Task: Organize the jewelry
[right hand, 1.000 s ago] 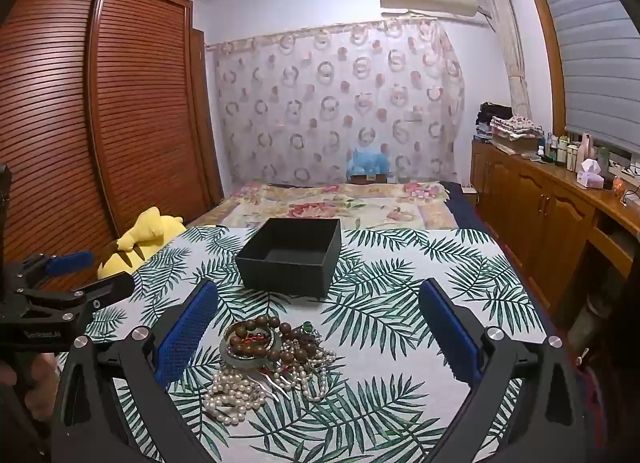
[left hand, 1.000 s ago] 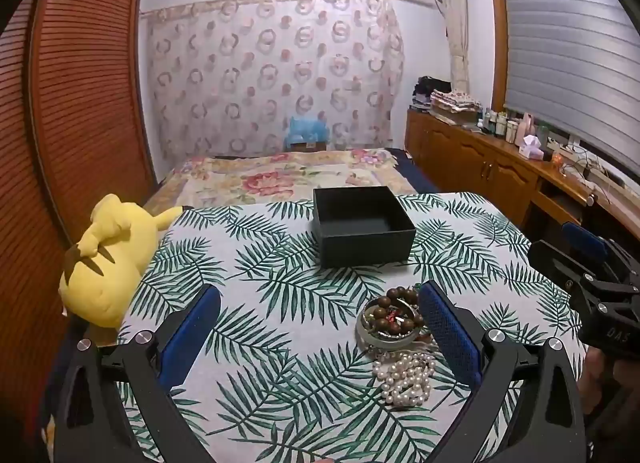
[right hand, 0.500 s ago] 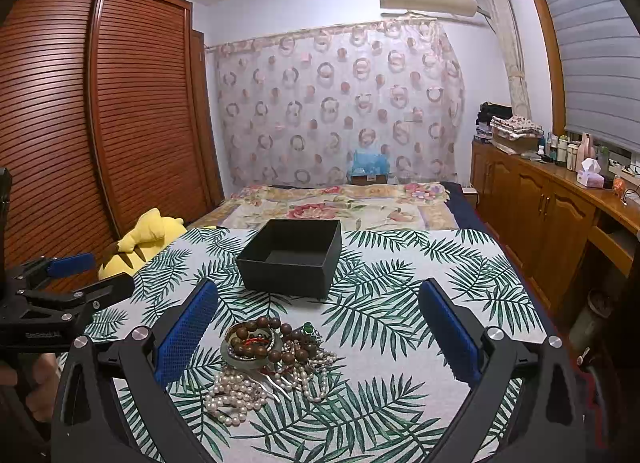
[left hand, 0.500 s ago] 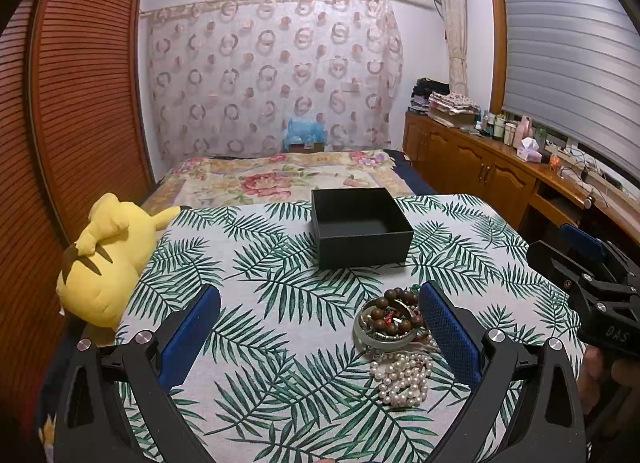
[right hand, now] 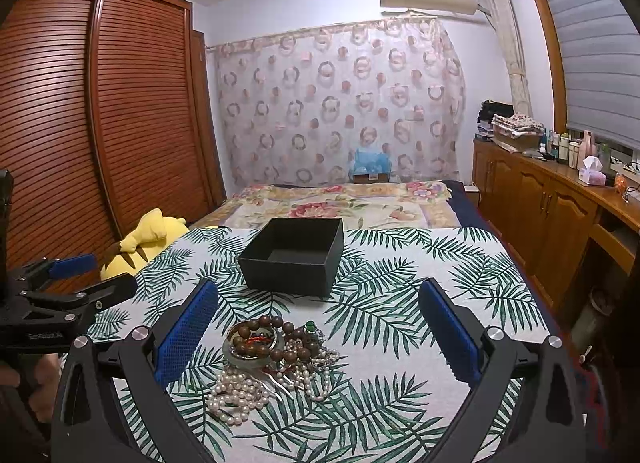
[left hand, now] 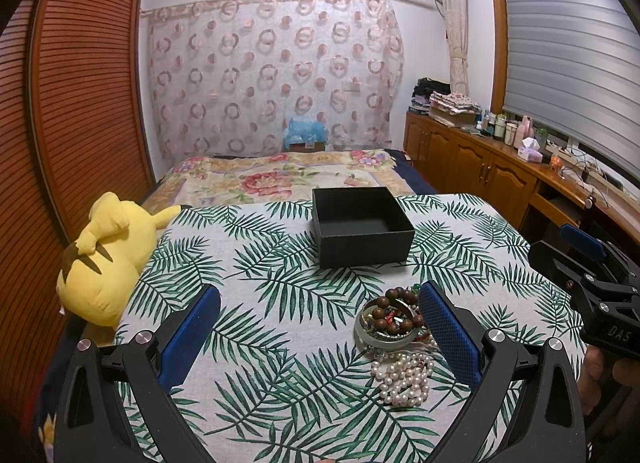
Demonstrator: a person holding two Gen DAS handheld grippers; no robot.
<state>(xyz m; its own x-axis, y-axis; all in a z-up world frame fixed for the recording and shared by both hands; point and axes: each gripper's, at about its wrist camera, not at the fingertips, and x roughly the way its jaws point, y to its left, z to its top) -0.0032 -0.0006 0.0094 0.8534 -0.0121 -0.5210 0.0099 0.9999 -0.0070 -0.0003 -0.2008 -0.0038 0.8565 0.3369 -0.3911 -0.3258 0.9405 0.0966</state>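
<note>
A pile of jewelry lies on the leaf-print tablecloth (left hand: 280, 303): a brown wooden bead bracelet (left hand: 394, 313) on a pale bangle (left hand: 384, 341), and a white pearl string (left hand: 402, 377). The pile also shows in the right wrist view, with the bead bracelet (right hand: 264, 337), the pearls (right hand: 238, 395) and thin chains (right hand: 320, 363). An empty black box (left hand: 362, 227) (right hand: 294, 255) stands behind the pile. My left gripper (left hand: 320, 327) is open and empty, just before the pile. My right gripper (right hand: 318, 331) is open and empty above the pile.
A yellow plush toy (left hand: 102, 259) lies at the table's left edge. A bed (left hand: 280, 179) with a floral cover is behind the table. Wooden cabinets (left hand: 480, 171) run along the right wall, a slatted wardrobe (right hand: 80, 135) along the left.
Both grippers have barely shifted; the left view has edged slightly back and up. The jewelry and the box have not moved. Both grippers stay open.
</note>
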